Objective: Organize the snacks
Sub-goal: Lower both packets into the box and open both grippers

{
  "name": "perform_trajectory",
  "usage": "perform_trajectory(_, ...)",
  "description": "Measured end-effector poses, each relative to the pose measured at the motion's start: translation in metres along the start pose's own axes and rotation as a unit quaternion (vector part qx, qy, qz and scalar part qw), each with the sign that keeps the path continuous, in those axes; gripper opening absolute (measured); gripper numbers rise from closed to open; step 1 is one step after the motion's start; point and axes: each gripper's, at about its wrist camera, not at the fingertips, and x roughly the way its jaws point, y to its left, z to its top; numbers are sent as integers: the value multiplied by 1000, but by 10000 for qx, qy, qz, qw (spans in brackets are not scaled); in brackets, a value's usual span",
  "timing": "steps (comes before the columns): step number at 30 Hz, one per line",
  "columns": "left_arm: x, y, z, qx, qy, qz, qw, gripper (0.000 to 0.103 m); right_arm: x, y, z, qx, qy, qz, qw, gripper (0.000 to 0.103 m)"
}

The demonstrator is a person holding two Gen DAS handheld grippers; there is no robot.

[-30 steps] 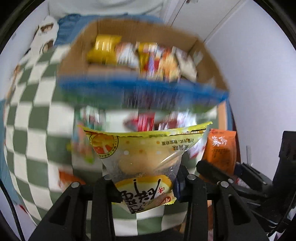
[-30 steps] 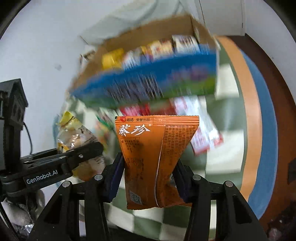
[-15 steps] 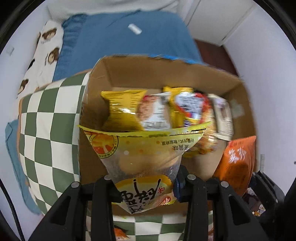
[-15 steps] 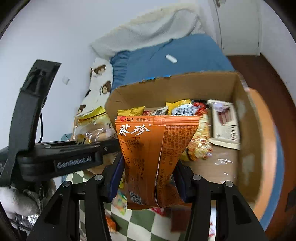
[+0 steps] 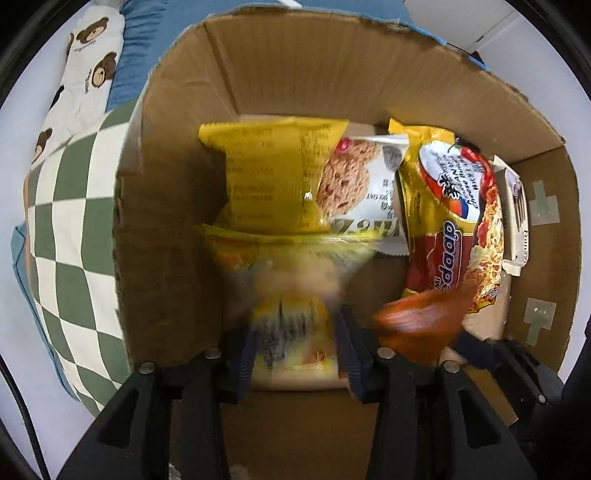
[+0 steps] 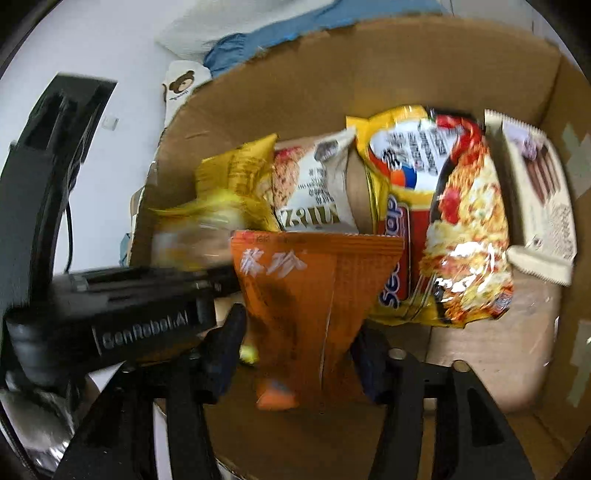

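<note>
My left gripper (image 5: 295, 350) is shut on a yellow cake packet (image 5: 291, 295), blurred, held low inside the cardboard box (image 5: 166, 206). My right gripper (image 6: 295, 354) is shut on an orange snack packet (image 6: 310, 295), also inside the box (image 6: 369, 74); the packet shows blurred in the left wrist view (image 5: 417, 325). The left gripper and its yellow packet (image 6: 195, 236) show at the left of the right wrist view. Standing in the box are a yellow packet (image 5: 269, 177), an oat cookie packet (image 5: 362, 192), a noodle packet (image 5: 454, 229) and a white chocolate-stick box (image 5: 513, 218).
A green-and-white checkered cloth (image 5: 70, 229) lies left of the box. A bear-print pillow (image 5: 85, 77) and blue bedding (image 6: 258, 33) lie beyond it. Bare cardboard floor shows at the box's right side (image 6: 498, 350).
Both grippers have moved forward and down over the box rim into the box, each still holding its packet. The box contents now fill both views.
</note>
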Motion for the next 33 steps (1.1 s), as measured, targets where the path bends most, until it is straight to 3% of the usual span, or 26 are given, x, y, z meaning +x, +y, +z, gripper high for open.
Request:
perform_trajectory(1, 1, 1, -1, -18, -41, 37, 10000, 49, 1, -1, 1, 27, 7, -35, 10000, 81)
perform_trajectory(4, 0, 1, -4, -13, -88, -28, 10000, 59, 1, -4, 2, -8, -22, -293, 9996, 88)
perform_trajectory(7, -5, 1, -7, -32, -182, 33, 9998, 84, -2, -11, 3, 19, -56, -473, 9989, 93)
perform_trajectory(14, -22, -4, -23, -151, -413, -3, 9990, 85, -20, -21, -1, -39, -229, -814, 9964, 97)
perform_trajectory(21, -54, -13, -52, -264, -1085, 49, 9937, 85, -69, -25, -16, -275, -496, -1209, 9910, 97)
perform_trajectory(33, -110, -27, -116, -75, -2461, 262, 9689, 85, -132, -13, -61, -519, -1298, -1512, 9786, 97)
